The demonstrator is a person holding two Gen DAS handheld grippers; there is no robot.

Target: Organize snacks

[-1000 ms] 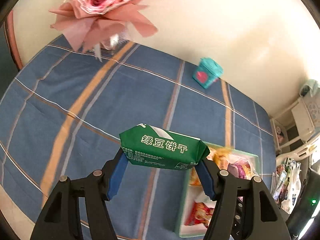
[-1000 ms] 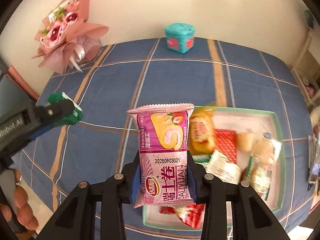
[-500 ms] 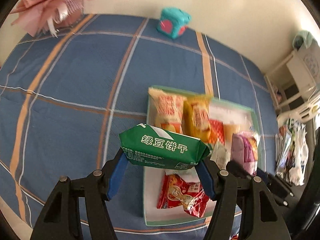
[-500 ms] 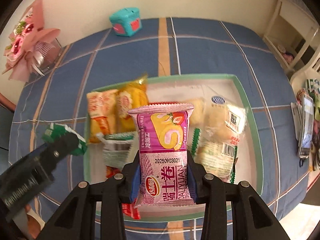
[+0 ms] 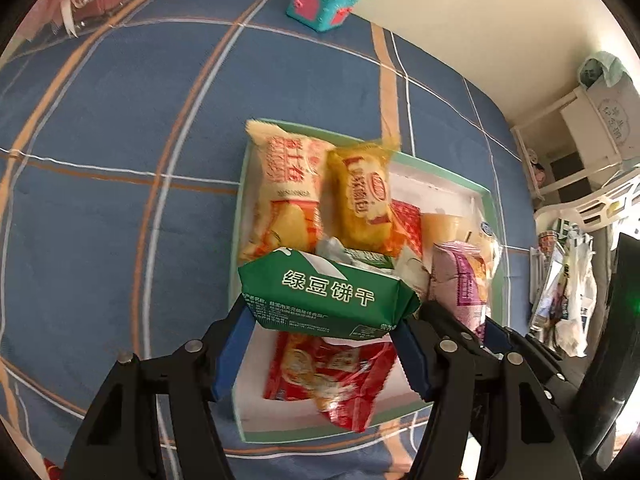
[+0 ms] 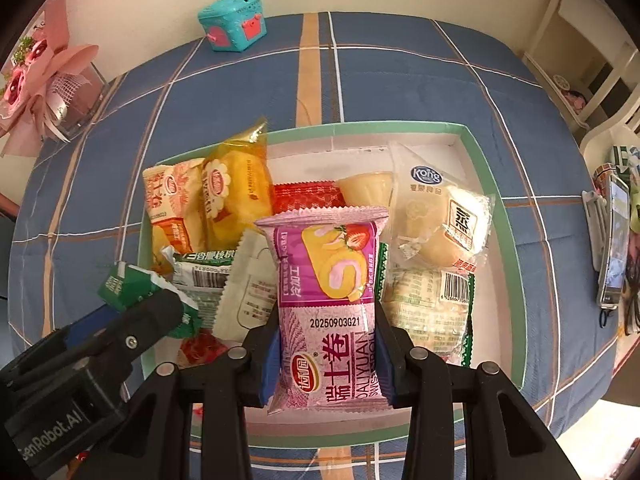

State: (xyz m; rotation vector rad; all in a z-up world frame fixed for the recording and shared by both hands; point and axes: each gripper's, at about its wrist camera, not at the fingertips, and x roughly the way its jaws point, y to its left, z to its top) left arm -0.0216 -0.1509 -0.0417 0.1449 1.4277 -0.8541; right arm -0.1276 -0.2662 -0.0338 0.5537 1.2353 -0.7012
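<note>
Item one, your tray: green-rimmed, already crowded with packets. Item two, pink Swiss-roll packet, clamped upright in your right gripper above the tray's middle. Item three, green biscuit packet, pinched endwise in your left gripper over the tray's left edge; released there, it may tip outside.

Both grippers were matte black plastic. The left gripper had two angular, open-framed fingers with blue pads and silver screw heads. The right gripper matched it. White lettering reading "enRobot.AI" marked the left gripper's body in the right wrist view.
</note>
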